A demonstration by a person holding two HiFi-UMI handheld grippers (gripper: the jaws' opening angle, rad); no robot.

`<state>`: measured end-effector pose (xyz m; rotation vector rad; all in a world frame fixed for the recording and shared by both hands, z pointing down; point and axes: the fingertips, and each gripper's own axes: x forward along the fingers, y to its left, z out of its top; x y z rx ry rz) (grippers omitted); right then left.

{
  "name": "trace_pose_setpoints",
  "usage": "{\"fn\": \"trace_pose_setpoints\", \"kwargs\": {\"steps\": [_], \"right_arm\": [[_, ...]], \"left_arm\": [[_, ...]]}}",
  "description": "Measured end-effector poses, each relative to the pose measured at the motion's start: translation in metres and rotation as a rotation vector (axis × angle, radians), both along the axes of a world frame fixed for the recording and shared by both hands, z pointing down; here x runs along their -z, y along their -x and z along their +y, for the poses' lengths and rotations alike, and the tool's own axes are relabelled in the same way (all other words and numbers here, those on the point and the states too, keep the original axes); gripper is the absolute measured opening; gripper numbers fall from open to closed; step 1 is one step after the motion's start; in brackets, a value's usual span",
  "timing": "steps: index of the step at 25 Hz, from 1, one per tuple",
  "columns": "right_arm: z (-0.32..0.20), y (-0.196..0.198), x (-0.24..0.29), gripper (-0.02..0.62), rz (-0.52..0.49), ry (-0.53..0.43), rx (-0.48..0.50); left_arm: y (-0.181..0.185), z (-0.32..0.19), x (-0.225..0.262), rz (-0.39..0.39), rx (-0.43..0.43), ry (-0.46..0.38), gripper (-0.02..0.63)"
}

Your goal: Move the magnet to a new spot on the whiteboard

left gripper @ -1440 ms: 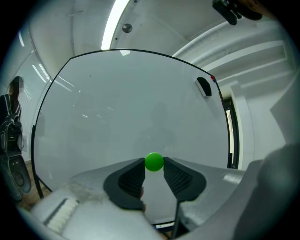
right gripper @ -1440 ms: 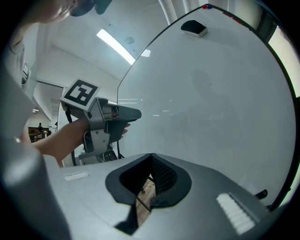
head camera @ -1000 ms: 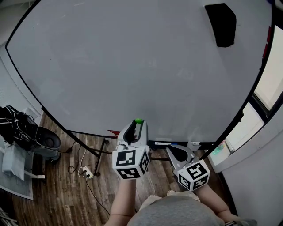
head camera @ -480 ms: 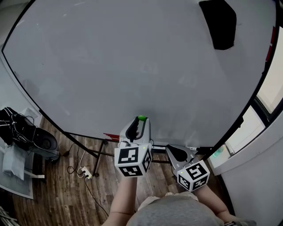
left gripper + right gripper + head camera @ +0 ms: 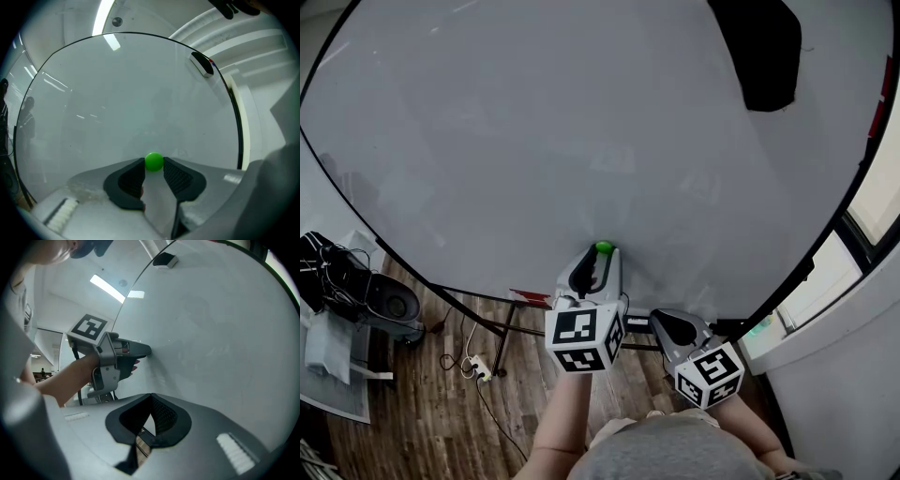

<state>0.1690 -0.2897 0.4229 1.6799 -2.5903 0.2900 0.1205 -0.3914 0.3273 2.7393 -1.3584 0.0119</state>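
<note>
The left gripper [image 5: 602, 255] has its fingers clenched on the green magnet [image 5: 153, 161]. The small round ball sits right at the fingertips, a ribbed black pad touching it on either side. The magnet is up against the whiteboard [image 5: 581, 141], low on the board and a little right of its middle in the head view, just above the bottom edge.

The right gripper [image 5: 151, 397] hangs lower and to the right of the left one, near the board's bottom edge. Its fingers are closed tip to tip with nothing between them. In the right gripper view the left gripper shows off to the left, held by a bare hand [image 5: 75, 373], with its nose pointing into the board.

The board itself is blank and pale grey with a dark frame. A black block [image 5: 759, 52] clings to it far up on the right, well apart from the magnet; it looks like an eraser, though that is not certain.

Each gripper carries its marker cube at the near end — the left cube [image 5: 584, 337] just above the person's forearm, the right cube [image 5: 710, 372] beside it. Below the board lies a wooden floor [image 5: 441, 412], with a white power strip [image 5: 481, 366] and its cables under the stand, and a dark bag [image 5: 333, 267] at the far left.
</note>
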Motion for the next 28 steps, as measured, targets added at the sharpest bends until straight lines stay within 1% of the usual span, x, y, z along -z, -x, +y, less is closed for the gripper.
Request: {"fn": "trace_pose_setpoints", "kwargs": {"steps": [9, 22, 24, 28], "right_arm": [[-0.004, -0.013, -0.005, -0.002, -0.003, 0.004, 0.014], [0.011, -0.026, -0.012, -0.002, 0.008, 0.017, 0.041], [0.014, -0.027, -0.013, -0.002, 0.011, 0.019, 0.045], [0.019, -0.024, -0.011, -0.002, 0.011, 0.012, 0.052]], "left_arm": [[-0.005, -0.003, -0.002, -0.002, 0.035, -0.004, 0.135], [-0.004, -0.003, -0.002, 0.033, 0.104, 0.002, 0.135], [-0.002, -0.003, -0.002, 0.032, 0.116, 0.006, 0.156], [0.003, 0.003, -0.003, 0.033, 0.125, 0.01, 0.156]]}}
